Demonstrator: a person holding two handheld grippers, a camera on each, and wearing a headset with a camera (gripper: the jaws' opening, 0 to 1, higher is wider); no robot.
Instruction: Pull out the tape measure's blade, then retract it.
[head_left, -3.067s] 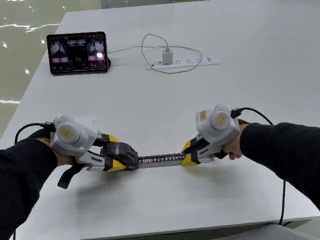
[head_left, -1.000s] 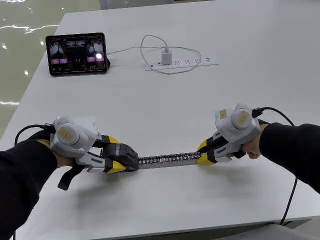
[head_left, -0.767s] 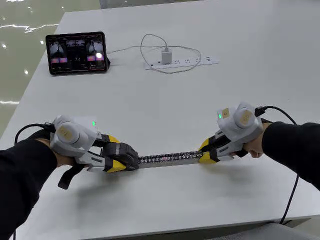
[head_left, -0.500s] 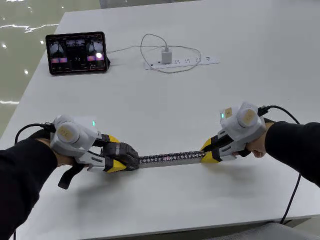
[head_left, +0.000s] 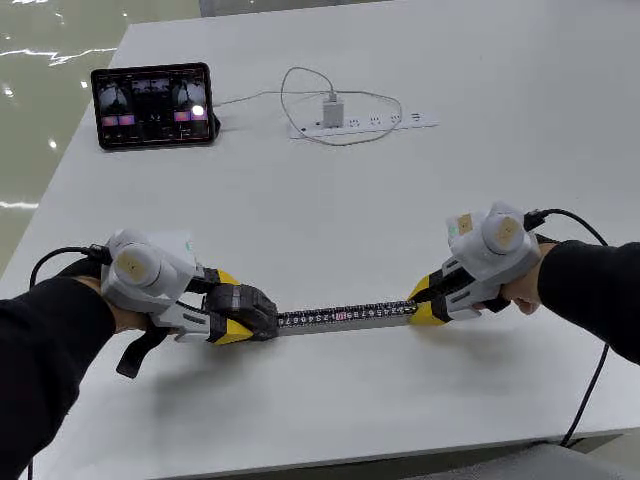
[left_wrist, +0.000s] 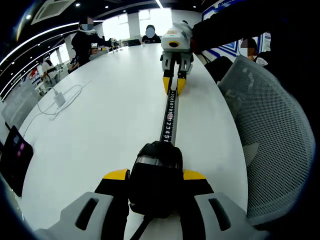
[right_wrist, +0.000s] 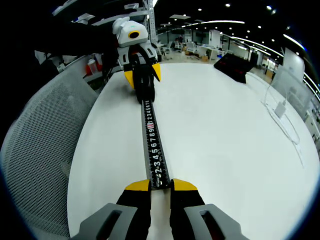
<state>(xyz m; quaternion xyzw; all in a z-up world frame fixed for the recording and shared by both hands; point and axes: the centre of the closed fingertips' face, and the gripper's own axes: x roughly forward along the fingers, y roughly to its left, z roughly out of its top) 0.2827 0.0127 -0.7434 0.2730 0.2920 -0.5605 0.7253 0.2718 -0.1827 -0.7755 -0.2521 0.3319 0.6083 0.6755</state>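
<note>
A black tape measure case (head_left: 243, 306) lies low over the white table, clamped between the yellow-tipped jaws of my left gripper (head_left: 232, 314). Its case (left_wrist: 159, 172) sits between the fingers in the left gripper view. The dark blade (head_left: 345, 317) with white numbers runs rightward from it to my right gripper (head_left: 424, 304), which is shut on the blade's end. In the right gripper view the blade (right_wrist: 152, 150) runs away from my right gripper (right_wrist: 160, 185) to the case (right_wrist: 144, 80) held by the left one. The right gripper (left_wrist: 172, 85) faces the left gripper view at the blade's far end.
A tablet (head_left: 154, 105) with a lit screen stands at the back left. A white power strip (head_left: 372, 124) with a charger and looped cable (head_left: 305, 105) lies at the back middle. A mesh chair (left_wrist: 270, 145) stands by the table's near edge. Black cables trail from both grippers.
My right gripper has moved to the right along the table with the blade's end, drawing more blade out of the case. The left gripper and case have stayed put.
</note>
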